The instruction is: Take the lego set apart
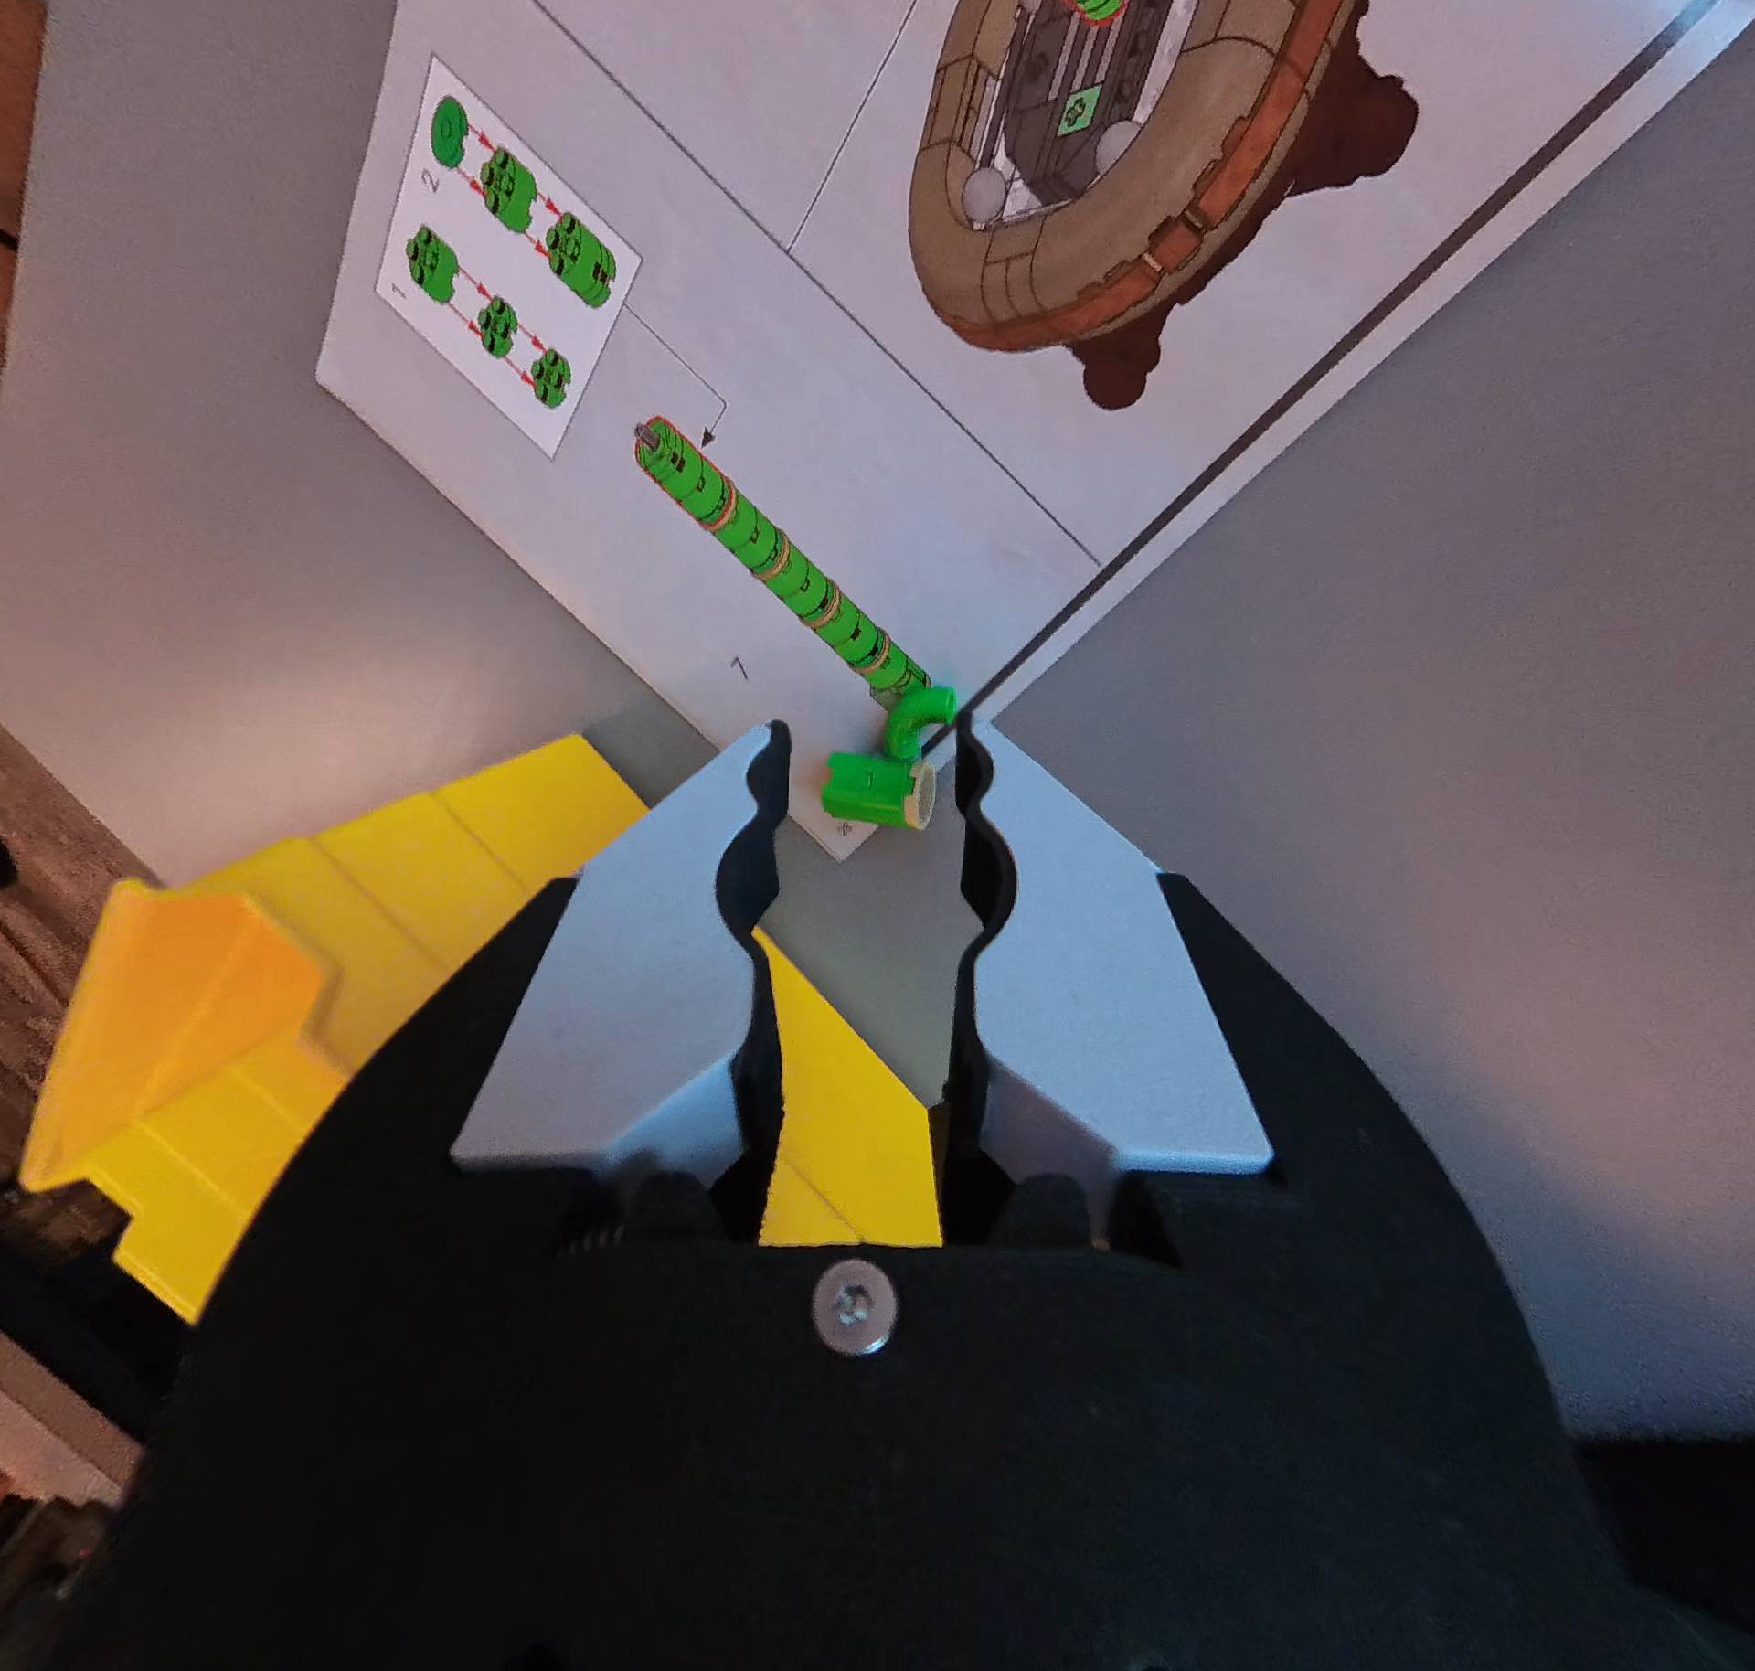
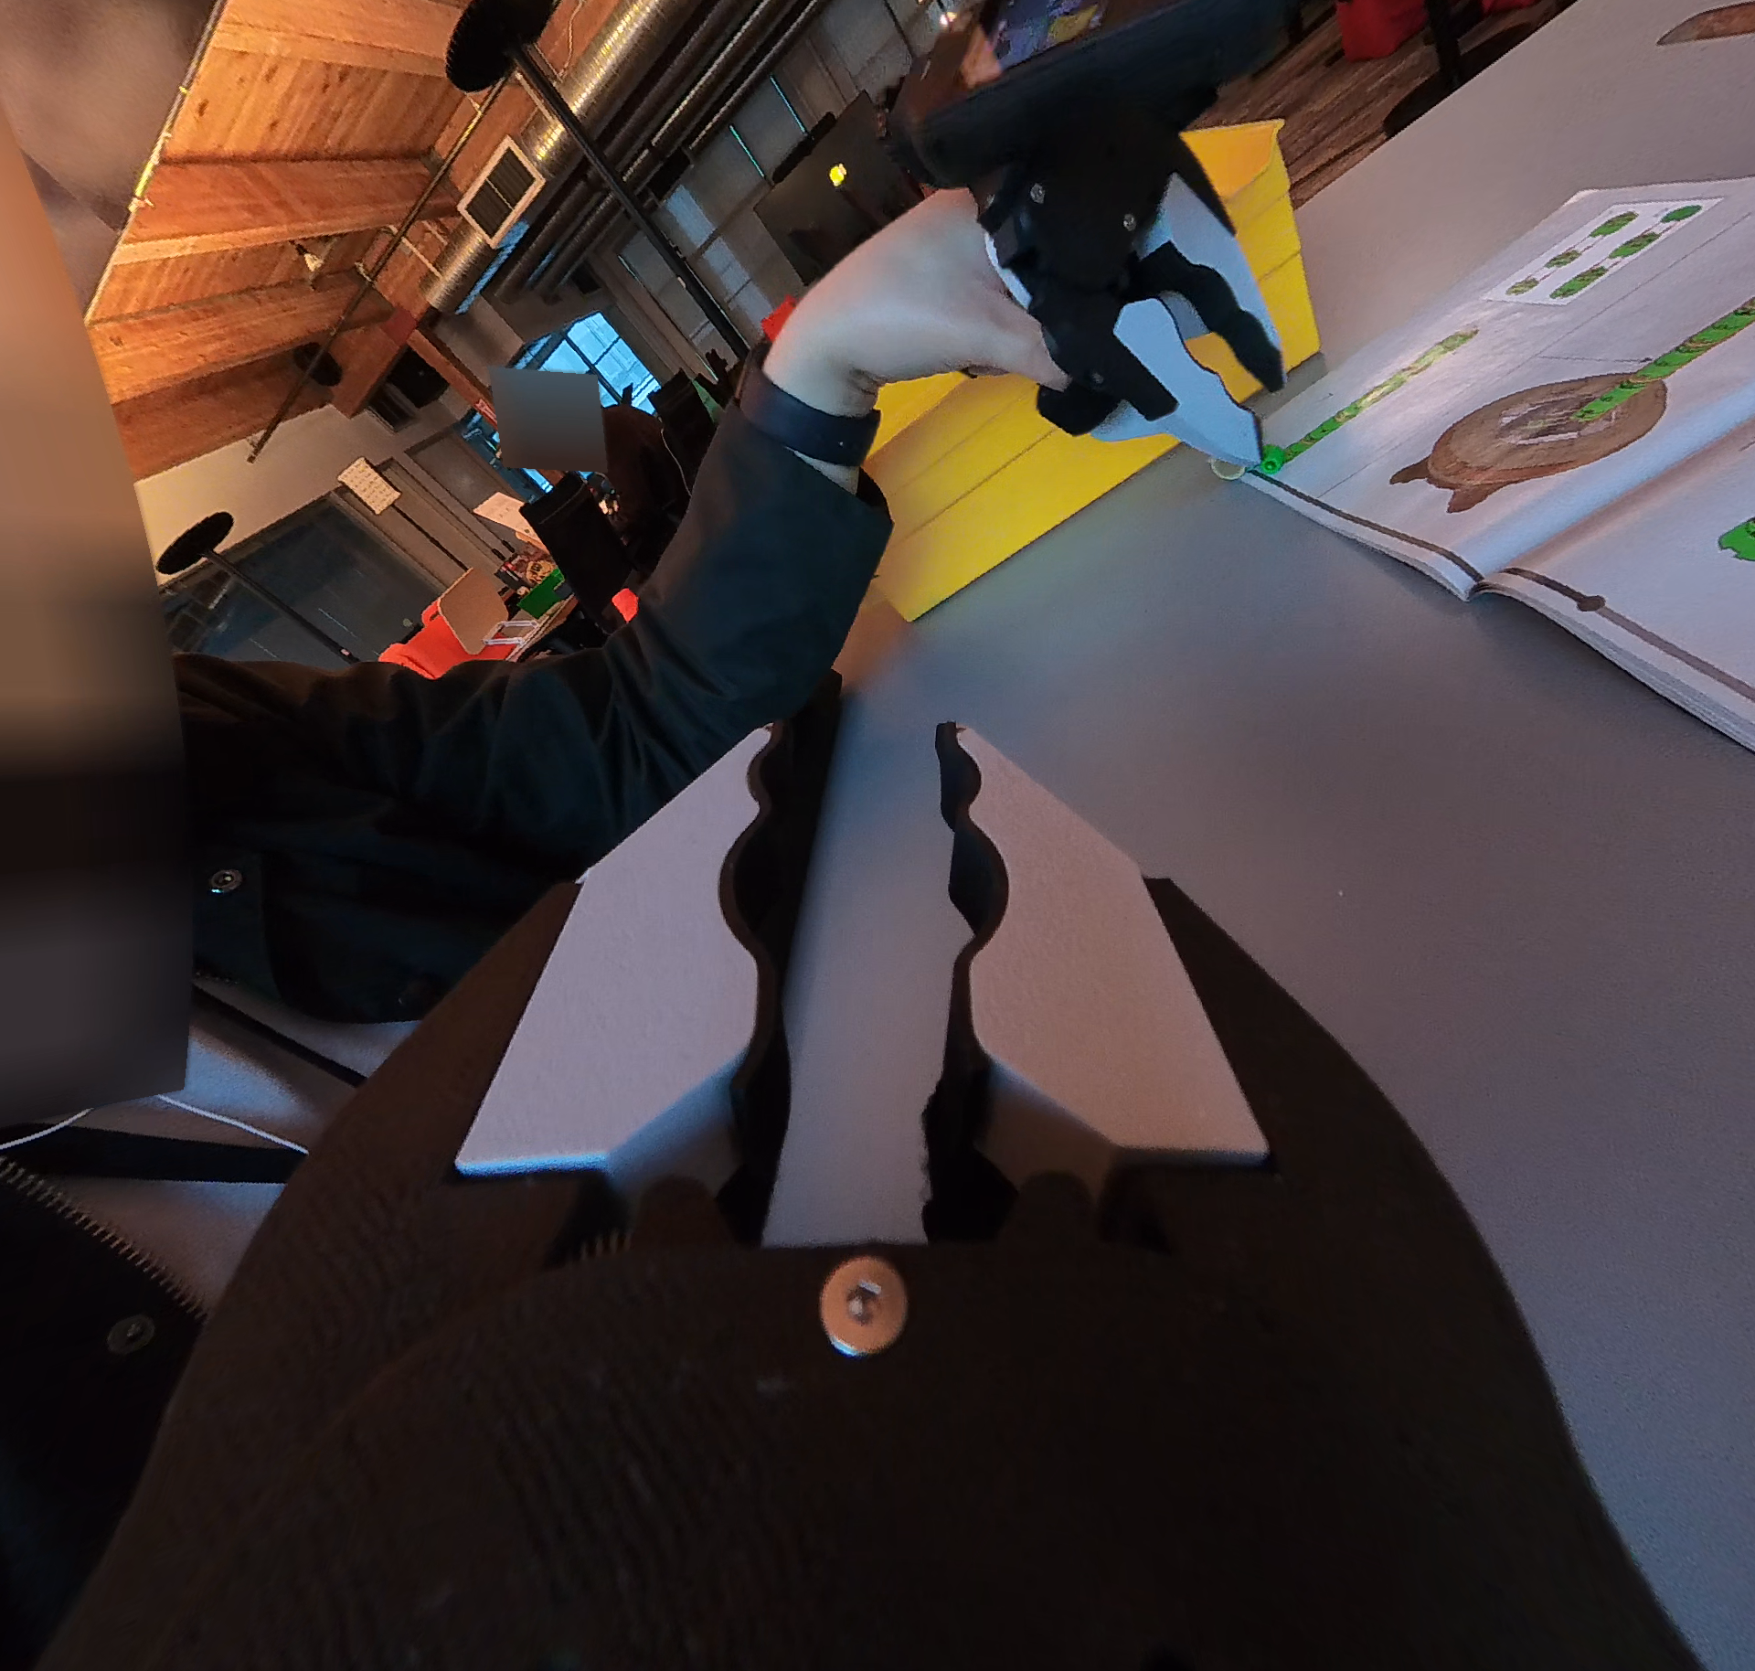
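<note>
Two green lego pieces (curved elbow, tan-capped cylinder) on booklet corner; both claws gaping, empty.

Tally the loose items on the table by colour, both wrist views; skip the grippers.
Green: 2, the curved lego piece and the round lego brick with a tan end, both at the booklet's corner.
Yellow: 1, the bin.
White: 1, the open instruction booklet.
Total: 4
</note>
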`<state>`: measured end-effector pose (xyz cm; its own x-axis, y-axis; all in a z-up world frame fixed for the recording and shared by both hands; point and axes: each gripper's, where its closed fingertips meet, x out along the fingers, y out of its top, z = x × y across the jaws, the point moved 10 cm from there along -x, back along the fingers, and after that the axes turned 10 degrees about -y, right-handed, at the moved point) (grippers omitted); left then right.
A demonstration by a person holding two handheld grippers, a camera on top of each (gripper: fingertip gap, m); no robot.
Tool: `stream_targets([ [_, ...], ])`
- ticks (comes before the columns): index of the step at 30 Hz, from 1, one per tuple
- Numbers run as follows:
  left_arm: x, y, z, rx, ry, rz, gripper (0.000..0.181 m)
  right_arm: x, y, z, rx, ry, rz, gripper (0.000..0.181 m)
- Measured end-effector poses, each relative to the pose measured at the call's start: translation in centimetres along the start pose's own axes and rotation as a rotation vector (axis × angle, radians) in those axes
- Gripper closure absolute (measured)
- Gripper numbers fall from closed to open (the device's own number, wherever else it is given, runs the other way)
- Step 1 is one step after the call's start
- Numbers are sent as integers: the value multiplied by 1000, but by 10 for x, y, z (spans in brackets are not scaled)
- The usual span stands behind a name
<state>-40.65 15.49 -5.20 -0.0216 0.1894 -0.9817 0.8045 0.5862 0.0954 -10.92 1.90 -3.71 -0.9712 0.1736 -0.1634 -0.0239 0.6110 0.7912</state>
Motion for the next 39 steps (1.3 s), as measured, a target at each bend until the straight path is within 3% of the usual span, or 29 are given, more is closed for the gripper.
stream_targets([
  [7, 10, 1, 3, -17, -68, -22, 154, 0, 0, 0, 6, 9, -5, 151],
  [10, 11, -1, 2, -19, -78, -38, 167, 1, -1, 0, 4, 8, -11, 151],
  [16, 6, -4, 7, 14, -96, -72, 168, 1, -1, 0, 1, 5, -18, 151],
  [20, -17, 4, 20, 29, -178, 46, 169, 1, -1, 0, -11, -7, -17, 152],
  [24, -58, 24, 49, 94, -427, 337, 169, 0, 0, -1, -72, -55, 9, 151],
  [29, -107, 46, 90, 199, -950, 686, 169, -6, 7, -24, -406, -127, 149, 148],
  [31, -117, 49, 105, 262, -1150, 726, 169, -9, 9, -38, -586, -198, 221, 143],
  [35, -126, 54, 125, 331, -1373, 761, 169, -8, 8, -55, -823, -328, 291, 135],
  [39, -132, 56, 141, 400, -1549, 754, 169, -5, 4, -65, -950, -367, 289, 148],
])
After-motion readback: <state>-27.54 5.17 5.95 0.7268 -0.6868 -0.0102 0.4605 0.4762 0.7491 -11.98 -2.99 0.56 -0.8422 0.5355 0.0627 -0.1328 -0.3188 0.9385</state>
